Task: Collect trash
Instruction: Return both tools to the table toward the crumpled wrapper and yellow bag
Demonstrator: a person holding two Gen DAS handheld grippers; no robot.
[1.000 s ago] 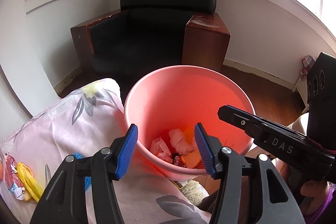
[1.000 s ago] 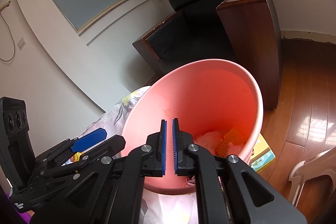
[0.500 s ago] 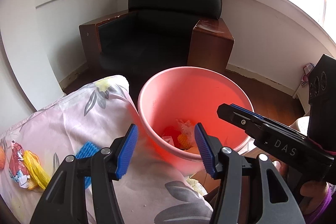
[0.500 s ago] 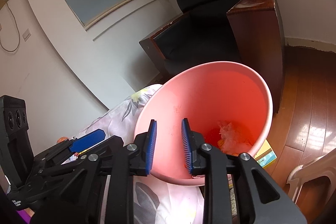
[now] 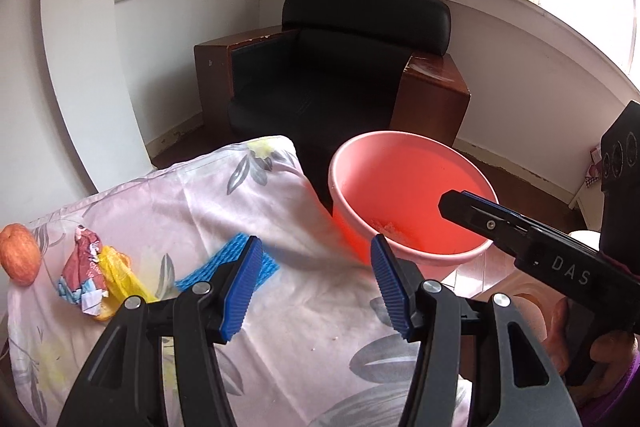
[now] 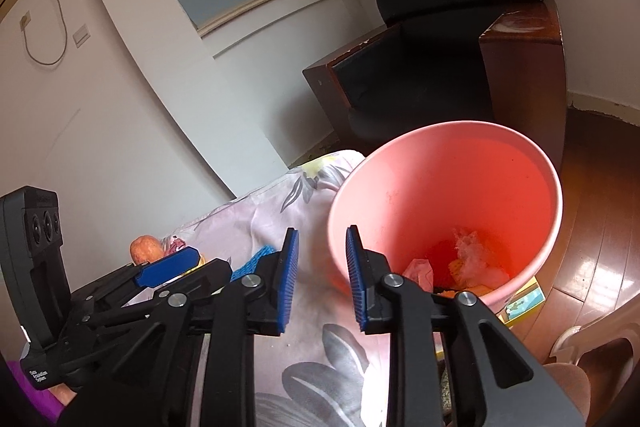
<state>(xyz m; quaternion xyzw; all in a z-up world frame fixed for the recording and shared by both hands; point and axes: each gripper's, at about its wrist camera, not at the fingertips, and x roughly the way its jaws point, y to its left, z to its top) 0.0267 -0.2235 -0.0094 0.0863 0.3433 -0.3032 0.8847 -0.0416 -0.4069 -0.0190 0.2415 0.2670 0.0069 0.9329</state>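
A pink bin point(image 5: 412, 187) point(image 6: 444, 195) stands beside the table's right edge with crumpled trash point(image 6: 468, 263) in its bottom. On the floral cloth point(image 5: 208, 203) lie a blue foam net point(image 5: 240, 261), a red and white wrapper point(image 5: 86, 269), a yellow wrapper point(image 5: 118, 273) and an orange fruit point(image 5: 18, 253). My left gripper point(image 5: 312, 287) is open and empty above the cloth, just right of the blue net. My right gripper point(image 6: 322, 279) is open and empty at the bin's near left rim.
A black armchair point(image 5: 348, 75) with wooden arms stands against the far wall behind the bin. A colourful box point(image 6: 524, 301) lies on the wooden floor point(image 6: 600, 227) under the bin. A white chair edge point(image 6: 588, 335) shows at the lower right.
My right gripper has opened, from shut over the bin. Both grippers have pulled back and left from the bin toward the table; the trash on the cloth has come into view.
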